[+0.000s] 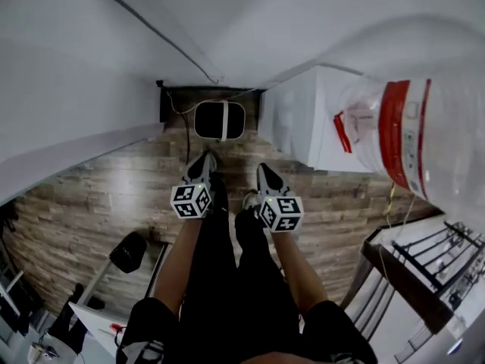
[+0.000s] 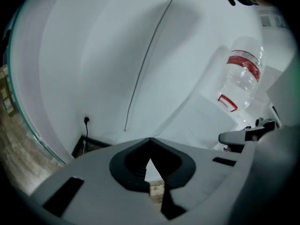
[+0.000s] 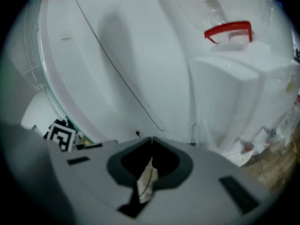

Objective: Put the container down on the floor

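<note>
In the head view a white container (image 1: 218,120) with a dark rim stands on the wooden floor (image 1: 98,203) against the white wall, just beyond both grippers. My left gripper (image 1: 203,162) points at its lower left side and my right gripper (image 1: 267,176) at its lower right; neither touches it. In the left gripper view the left gripper (image 2: 150,139) has its jaws meeting at the tips, with nothing between them. The right gripper (image 3: 151,139) in its own view is also shut and holds nothing. The container shows in neither gripper view.
A white water dispenser (image 1: 303,120) with a large clear bottle (image 1: 402,135), red-banded, stands to the right of the container. A thin cable (image 1: 151,29) runs down the wall. A dark rack (image 1: 424,264) sits at the lower right, and a black stool (image 1: 127,252) at the lower left.
</note>
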Demonstrator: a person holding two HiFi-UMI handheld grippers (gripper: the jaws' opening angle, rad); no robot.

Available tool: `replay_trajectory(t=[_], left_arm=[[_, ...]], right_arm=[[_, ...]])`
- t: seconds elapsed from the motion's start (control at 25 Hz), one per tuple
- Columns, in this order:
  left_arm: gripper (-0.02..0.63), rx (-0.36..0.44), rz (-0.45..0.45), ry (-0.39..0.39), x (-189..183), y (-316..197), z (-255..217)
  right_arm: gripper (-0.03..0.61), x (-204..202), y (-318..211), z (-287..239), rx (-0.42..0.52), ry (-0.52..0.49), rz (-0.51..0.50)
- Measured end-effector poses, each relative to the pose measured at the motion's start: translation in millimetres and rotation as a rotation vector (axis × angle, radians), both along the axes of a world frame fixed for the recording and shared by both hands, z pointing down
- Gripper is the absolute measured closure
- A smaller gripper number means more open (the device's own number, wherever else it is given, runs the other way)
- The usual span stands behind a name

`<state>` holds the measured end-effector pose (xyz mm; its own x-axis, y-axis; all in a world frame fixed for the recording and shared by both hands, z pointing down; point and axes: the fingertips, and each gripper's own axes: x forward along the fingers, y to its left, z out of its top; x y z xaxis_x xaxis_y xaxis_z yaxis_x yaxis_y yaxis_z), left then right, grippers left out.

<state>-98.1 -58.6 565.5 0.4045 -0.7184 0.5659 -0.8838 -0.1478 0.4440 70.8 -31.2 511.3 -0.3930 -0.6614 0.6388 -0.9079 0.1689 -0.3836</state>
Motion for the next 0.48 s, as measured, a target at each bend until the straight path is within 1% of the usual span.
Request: replay_trajectory(t=[0.08,0.2,0.32,0.48], left_arm=[[0.586,0.076,-0.008,-0.039,-3,10,-51],[0.586,0.158,-0.024,-0.103,-4,42,-122],[0.586,0.254,-0.058,-0.148,-1,75,-192],[0.586,0.385,-0.093,-0.218,7,109,-270]], right_arm=[[0.545,4,6,-27,0.023,-0.006,-0.009],[0.545,13,29,-68,0.054,-0.017,-0.029],[0.545,27,53,-107,0.1,-0.032,-0.046],[0.545,41,79,-143,0.157,-0.059,-0.068]])
